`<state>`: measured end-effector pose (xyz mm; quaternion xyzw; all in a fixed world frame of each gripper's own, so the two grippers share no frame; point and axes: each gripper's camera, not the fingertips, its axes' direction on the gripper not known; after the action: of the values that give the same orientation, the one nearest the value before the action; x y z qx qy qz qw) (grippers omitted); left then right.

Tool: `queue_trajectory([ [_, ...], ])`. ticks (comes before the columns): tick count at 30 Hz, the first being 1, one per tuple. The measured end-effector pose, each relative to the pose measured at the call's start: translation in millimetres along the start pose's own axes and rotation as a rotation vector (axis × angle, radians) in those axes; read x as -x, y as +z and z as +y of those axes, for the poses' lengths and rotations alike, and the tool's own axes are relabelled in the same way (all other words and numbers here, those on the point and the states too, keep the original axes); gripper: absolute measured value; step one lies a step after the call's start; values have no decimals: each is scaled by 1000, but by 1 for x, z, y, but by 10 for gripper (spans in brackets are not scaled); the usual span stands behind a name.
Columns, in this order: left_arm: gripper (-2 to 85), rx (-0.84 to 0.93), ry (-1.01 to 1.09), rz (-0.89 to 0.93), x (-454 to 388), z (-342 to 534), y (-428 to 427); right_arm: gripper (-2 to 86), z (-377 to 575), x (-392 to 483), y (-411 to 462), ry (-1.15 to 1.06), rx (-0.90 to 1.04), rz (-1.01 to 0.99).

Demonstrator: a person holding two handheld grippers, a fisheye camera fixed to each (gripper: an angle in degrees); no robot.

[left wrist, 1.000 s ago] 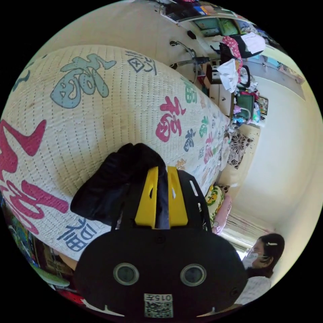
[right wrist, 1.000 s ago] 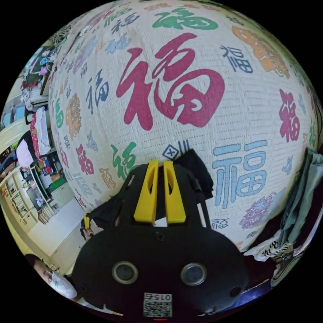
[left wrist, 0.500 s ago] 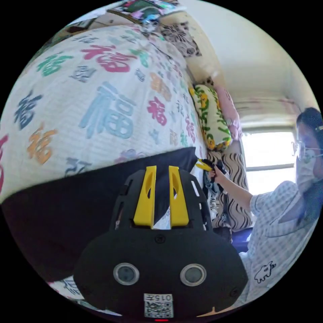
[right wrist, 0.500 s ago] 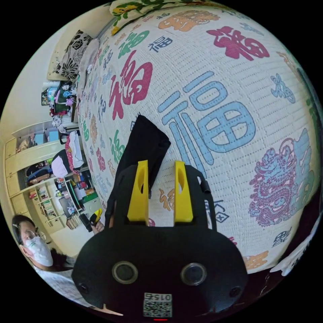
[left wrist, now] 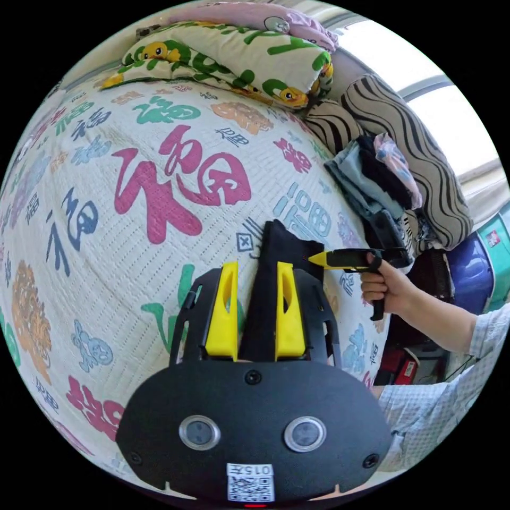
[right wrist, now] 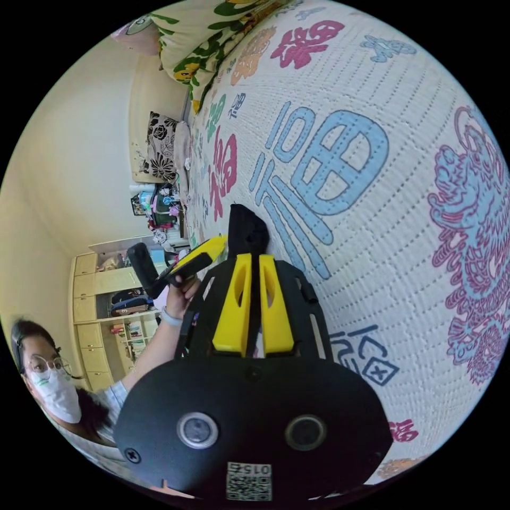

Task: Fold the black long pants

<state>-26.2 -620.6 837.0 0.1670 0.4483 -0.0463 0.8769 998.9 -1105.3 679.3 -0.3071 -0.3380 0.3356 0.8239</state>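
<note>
Black long pants [left wrist: 276, 265]: laid as a narrow dark strip on the bed quilt [left wrist: 133, 223], between the two hand-held grippers.
Left hand-held gripper [left wrist: 256, 276]: yellow jaws set apart, the pants fabric seen running between them; whether it is pressed cannot be told.
Right hand-held gripper [right wrist: 248, 265]: jaws drawn nearly together, a dark fold of the pants seen in the slit; held by a hand [left wrist: 382, 287] at the strip's far corner.
Quilt: cream, stitched, printed with large coloured characters.
Pillows [left wrist: 228, 58]: stacked at the bed's far edge.
Clothes pile [left wrist: 372, 186]: heaped beside the striped cushion [left wrist: 419, 159].
Shelving [right wrist: 106, 297]: seen beyond the person.
</note>
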Motion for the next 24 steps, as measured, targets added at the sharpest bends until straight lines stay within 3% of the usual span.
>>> queue_trajectory([
  [10, 111, 60, 58, 247, 33, -46, 78, 8, 32, -46, 7, -57, 12, -104],
  [14, 80, 137, 78, 175, 29, -61, 108, 7, 44, -65, 16, -86, 39, -96],
  [16, 21, 270, 128, 322, 21, -78, 134, 7, 49, -74, 20, -84, 46, -103],
  [19, 5, 401, 246, 230, -4, -98, 156, 6, 59, -85, 19, -106, 50, -71],
  [21, 3, 390, 318, 200, -18, -112, 155, 6, 65, -91, 11, -120, 40, -53],
  [24, 3, 304, 357, 294, -36, -139, 144, 5, 77, -106, -20, -123, -21, -31],
])
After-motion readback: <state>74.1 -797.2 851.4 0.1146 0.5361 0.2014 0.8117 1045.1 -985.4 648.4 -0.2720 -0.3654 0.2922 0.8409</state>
